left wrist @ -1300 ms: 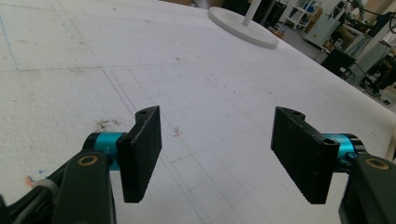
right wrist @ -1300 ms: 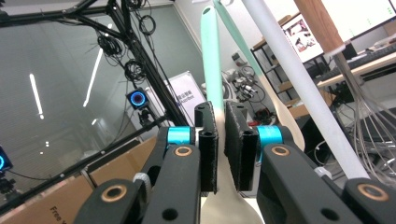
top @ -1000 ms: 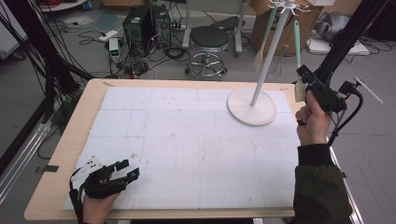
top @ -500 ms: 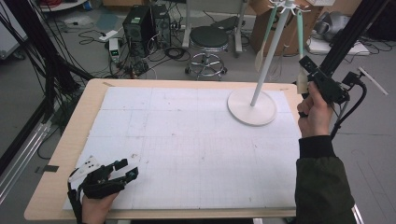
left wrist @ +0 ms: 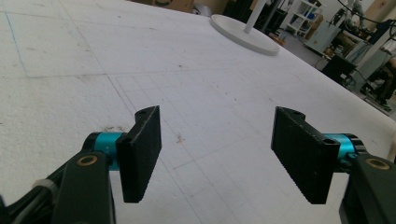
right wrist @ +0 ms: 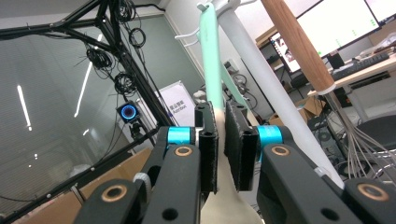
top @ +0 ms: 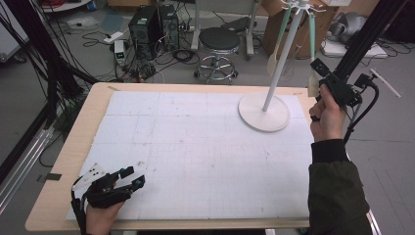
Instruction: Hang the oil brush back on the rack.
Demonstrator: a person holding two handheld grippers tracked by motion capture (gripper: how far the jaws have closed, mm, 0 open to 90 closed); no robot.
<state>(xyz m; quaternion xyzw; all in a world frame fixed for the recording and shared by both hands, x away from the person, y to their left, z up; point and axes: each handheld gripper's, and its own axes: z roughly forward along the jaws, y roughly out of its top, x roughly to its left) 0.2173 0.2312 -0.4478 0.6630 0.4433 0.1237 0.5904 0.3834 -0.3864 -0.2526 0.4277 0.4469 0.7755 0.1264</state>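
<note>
Two ribbed black pads of the right gripper [right wrist: 220, 140] pinch a flat mint-handled spatula [right wrist: 208, 56]; left gripper [left wrist: 219, 154] gapes, empty

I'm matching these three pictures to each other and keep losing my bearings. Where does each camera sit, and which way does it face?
High view: above the person's side, looking forward and down on the table; both forearms enter from below.
Left gripper view: rides the left gripper, low over the white mat, looking across it between open jaws.
Right gripper view: rides the right gripper, tilted upward, jaws shut on the mint-handled spatula.
Shared: the white rack shows in all three views.
</note>
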